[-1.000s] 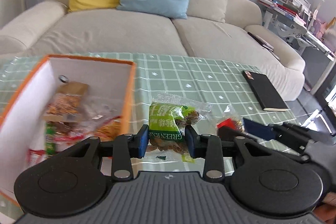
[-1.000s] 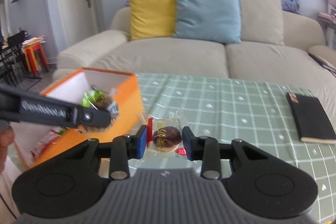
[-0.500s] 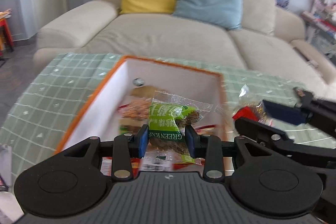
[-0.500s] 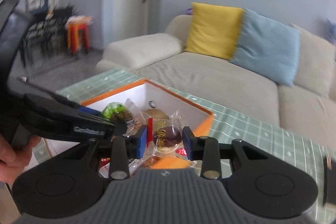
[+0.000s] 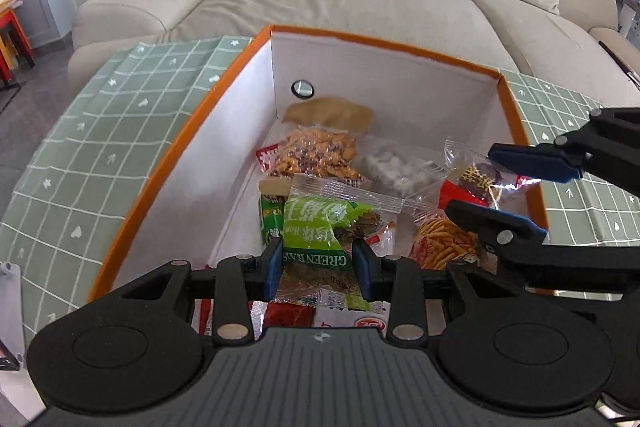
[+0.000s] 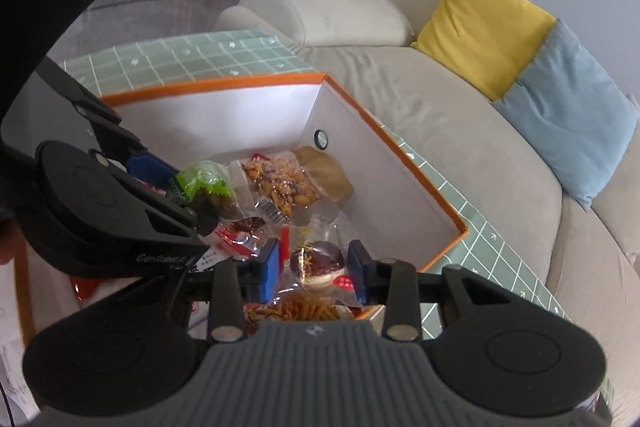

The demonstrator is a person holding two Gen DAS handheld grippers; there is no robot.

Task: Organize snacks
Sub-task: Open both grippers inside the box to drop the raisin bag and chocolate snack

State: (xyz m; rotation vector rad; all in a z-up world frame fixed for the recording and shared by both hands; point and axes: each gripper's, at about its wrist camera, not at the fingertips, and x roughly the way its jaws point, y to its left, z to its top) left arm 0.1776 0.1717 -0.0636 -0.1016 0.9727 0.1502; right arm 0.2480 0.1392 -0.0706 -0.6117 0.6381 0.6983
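Orange-rimmed cardboard box (image 5: pixel 404 95): matt white paper lining, smooth, with one small shiny metal eyelet (image 5: pixel 302 89) in the far wall.

Green crinkled plastic snack wrapper (image 5: pixel 320 227), glossy, with clear film edges, pinched in my left gripper (image 5: pixel 318 267).

Clear glossy film packet around a dark round cake (image 6: pixel 318 263), pinched in my right gripper (image 6: pixel 316 269).

My finger pads (image 5: pixel 273 265): blue, matt, rubbery-looking. My bodies: matt black plastic, ribbed grey centre, bright metal pins.

Green checked tablecloth (image 5: pixel 100 155): smooth, faint sheen.

Beige sofa (image 5: pixel 320 3): soft woven cloth, matt.
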